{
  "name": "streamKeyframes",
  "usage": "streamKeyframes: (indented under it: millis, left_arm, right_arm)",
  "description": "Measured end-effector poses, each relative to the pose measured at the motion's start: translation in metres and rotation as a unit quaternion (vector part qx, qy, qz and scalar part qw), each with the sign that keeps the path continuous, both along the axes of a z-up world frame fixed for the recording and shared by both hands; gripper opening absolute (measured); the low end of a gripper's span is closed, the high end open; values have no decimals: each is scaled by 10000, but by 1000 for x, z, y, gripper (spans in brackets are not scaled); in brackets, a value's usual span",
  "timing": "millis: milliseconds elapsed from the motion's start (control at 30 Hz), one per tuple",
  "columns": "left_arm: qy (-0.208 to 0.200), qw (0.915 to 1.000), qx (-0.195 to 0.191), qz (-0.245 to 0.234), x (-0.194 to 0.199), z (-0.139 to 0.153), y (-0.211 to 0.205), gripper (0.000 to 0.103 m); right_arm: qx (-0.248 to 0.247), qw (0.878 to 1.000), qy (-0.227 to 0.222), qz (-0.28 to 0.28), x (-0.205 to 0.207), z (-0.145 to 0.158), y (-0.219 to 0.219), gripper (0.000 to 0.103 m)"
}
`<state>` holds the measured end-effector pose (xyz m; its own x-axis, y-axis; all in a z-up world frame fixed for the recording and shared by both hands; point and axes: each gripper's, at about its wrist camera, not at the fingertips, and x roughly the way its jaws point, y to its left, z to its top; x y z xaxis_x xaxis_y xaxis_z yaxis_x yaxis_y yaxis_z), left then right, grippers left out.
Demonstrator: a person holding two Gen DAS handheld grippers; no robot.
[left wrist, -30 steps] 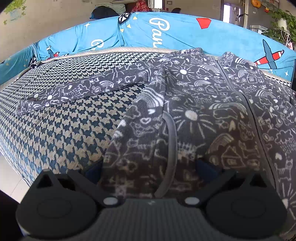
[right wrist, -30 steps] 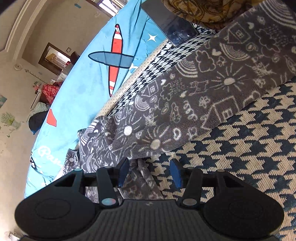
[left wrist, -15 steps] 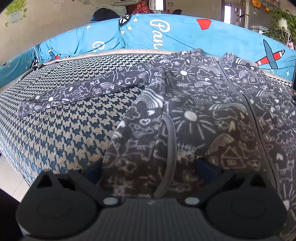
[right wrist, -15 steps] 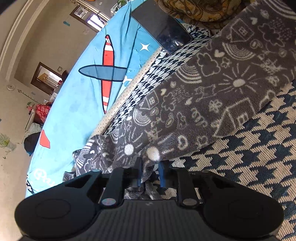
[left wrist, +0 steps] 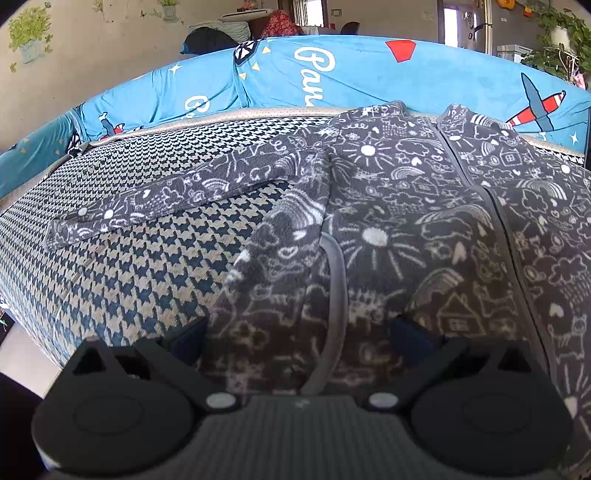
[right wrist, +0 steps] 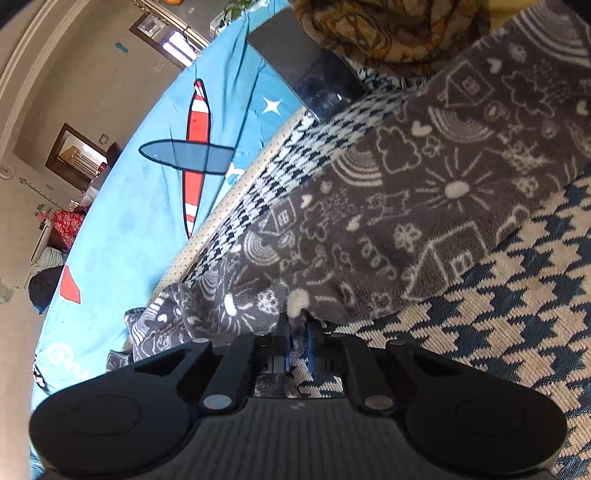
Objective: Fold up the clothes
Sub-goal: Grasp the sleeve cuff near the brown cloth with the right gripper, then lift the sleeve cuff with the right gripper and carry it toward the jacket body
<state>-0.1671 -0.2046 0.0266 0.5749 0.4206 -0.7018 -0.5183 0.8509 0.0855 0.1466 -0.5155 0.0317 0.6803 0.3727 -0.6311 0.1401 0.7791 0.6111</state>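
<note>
The right tool [right wrist: 297, 341] has gone from jaws set wide a second ago, through half-closed, to nearly shut now. The two blue pads sit only a sliver apart, and a pinch of the grey fleece garment [right wrist: 424, 206] rises right at their tips, where a white dot of the print sits just ahead of the gap. I judge it holds the fabric at the underarm edge, where the sleeve meets the body, though the pinch itself is mostly hidden by the tool's own frame. Ahead and to the right of it the sleeve runs away across the houndstooth cover [right wrist: 517, 314]. Ahead and to the left lies the blue printed sheet [right wrist: 140, 229] over the backrest, and at the far end of the sleeve, a brown patterned cloth [right wrist: 388, 29].

The left tool [left wrist: 297, 338] has not changed over the same second. Its jaws stand wide, with the garment's lower body lying between them and a grey pocket trim running up the middle. Whether the fabric is pressed down or only lies under the tool I cannot tell. Ahead and to the left, the other sleeve [left wrist: 166, 199] lies stretched out flat.

So the garment lies spread front-up with the zip closed and both sleeves out. With one sleeve root now gripped, bringing that sleeve in over the body looks like the step in hand.
</note>
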Motion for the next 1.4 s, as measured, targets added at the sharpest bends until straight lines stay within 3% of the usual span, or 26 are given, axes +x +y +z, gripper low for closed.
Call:
streamKeyframes:
  millis: [167,300,533,667,967,1233,1400]
  left_arm:
    - [-26,10000,-34,-25,0,0,-5,103]
    - [-56,9999,-139,28,-1,-4,-4,103]
    - [-91,9999,-43,68,-3,-5,-8,103]
    - [-90,9999,-2,115,-2,-5,-10,103]
    - [-83,9998,19,158,-1,-5,-11,103]
    - [-89,9998,63,179,-2,-6,-13,103]
    - [-94,9997,94,184,-3,-6,-14,103]
  right_arm:
    - [136,9997,162,151,-3,-3,-9,22]
    - [100,9997,170,146,-13,3,-24,26]
    - [-575,9983,-6,-125,-26,19,-55,27]
    - [-1337,9899,-34,-464,-34,27,-67,27]
    - [-2844,9523,62,-1107,-44,32,-83,33]
    - [-4279,8934,-493,-1280,-53,42,-80,34]
    - [-4607,8734,-559,-1478,-52,44,-90,34]
